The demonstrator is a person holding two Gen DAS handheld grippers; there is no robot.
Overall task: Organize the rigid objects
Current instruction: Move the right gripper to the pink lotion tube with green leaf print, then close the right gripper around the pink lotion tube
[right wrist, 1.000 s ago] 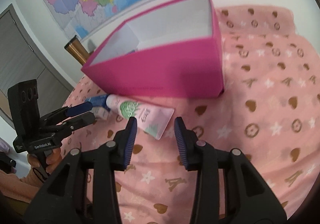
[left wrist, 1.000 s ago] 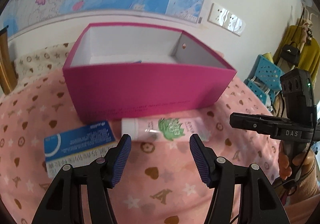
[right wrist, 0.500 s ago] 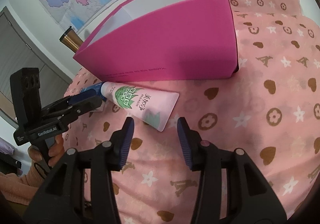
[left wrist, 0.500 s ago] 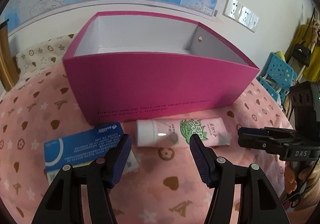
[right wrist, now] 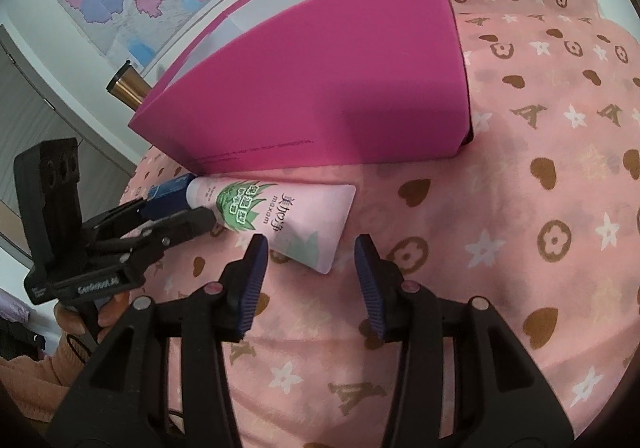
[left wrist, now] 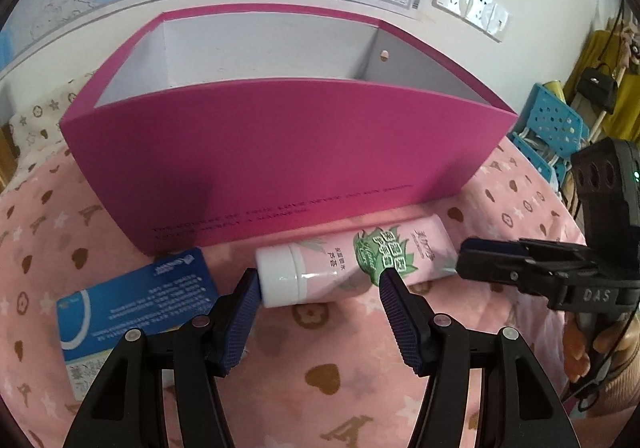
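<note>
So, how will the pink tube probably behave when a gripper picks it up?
The pink tube looks like soft plastic, so its body may dent under the pads. Its white cap seems rigid, a firmer place to hold. With one end flat and crimped, it probably will not roll far on the pink blanket.

box (left wrist: 280,168): matt card | tube (left wrist: 360,260): glossy plastic | blanket (right wrist: 540,248): soft cloth
</note>
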